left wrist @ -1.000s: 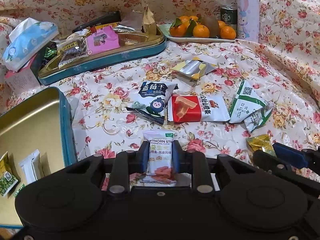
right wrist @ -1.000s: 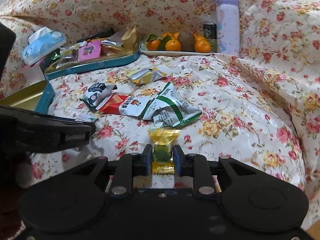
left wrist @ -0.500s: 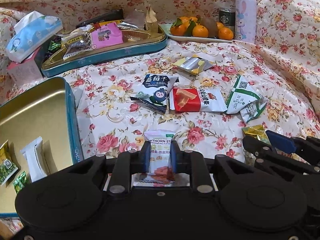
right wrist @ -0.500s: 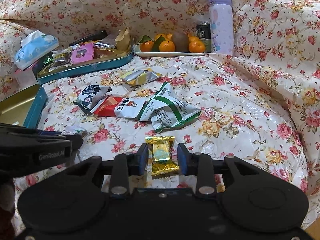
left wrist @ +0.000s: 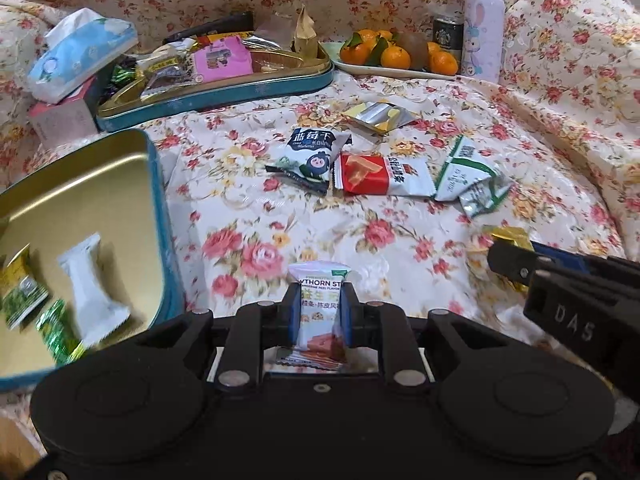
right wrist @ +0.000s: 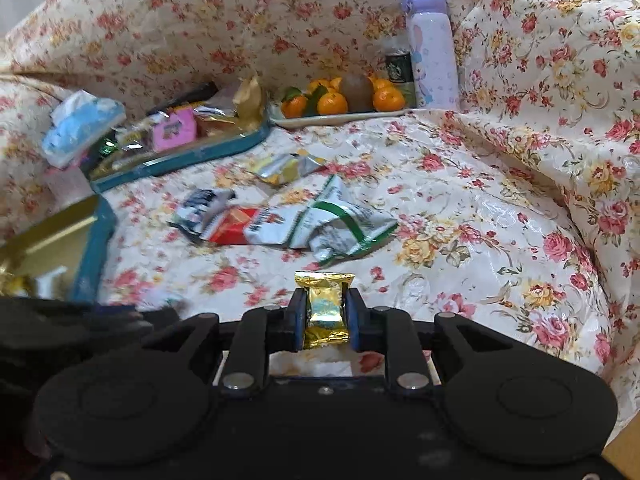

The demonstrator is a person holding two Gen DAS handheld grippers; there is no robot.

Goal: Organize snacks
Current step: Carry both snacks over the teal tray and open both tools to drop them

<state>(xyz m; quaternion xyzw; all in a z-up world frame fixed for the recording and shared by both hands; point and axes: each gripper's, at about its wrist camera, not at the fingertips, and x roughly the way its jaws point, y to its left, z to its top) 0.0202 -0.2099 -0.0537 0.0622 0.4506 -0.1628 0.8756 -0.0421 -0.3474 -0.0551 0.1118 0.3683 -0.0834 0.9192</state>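
Observation:
My left gripper (left wrist: 319, 308) is shut on a white hawthorn-strip packet (left wrist: 320, 312), held just above the flowered cloth. To its left stands an open teal tin (left wrist: 158, 216) with a gold inside, holding a white packet (left wrist: 88, 280) and green ones. My right gripper (right wrist: 323, 312) is shut on a gold-foil candy (right wrist: 325, 308); it also shows at the right edge of the left wrist view as the right gripper (left wrist: 516, 260). Loose on the cloth lie a blueberry packet (left wrist: 310, 156), a red-and-white packet (left wrist: 380, 174), green-and-white packets (left wrist: 468, 176) and a silver-yellow packet (left wrist: 378, 116).
A teal lid-tray (left wrist: 224, 88) piled with snacks sits at the back left beside a tissue pack (left wrist: 80, 52). A plate of oranges (left wrist: 394, 56), a can (left wrist: 448, 36) and a purple bottle (left wrist: 482, 20) stand at the back. Raised folds of cloth wall the right side.
Both grippers closed on their packets; the right one first let the gold candy loose, then shut on it and lifted it. The left gripper carried its packet left, closer to the open tin.

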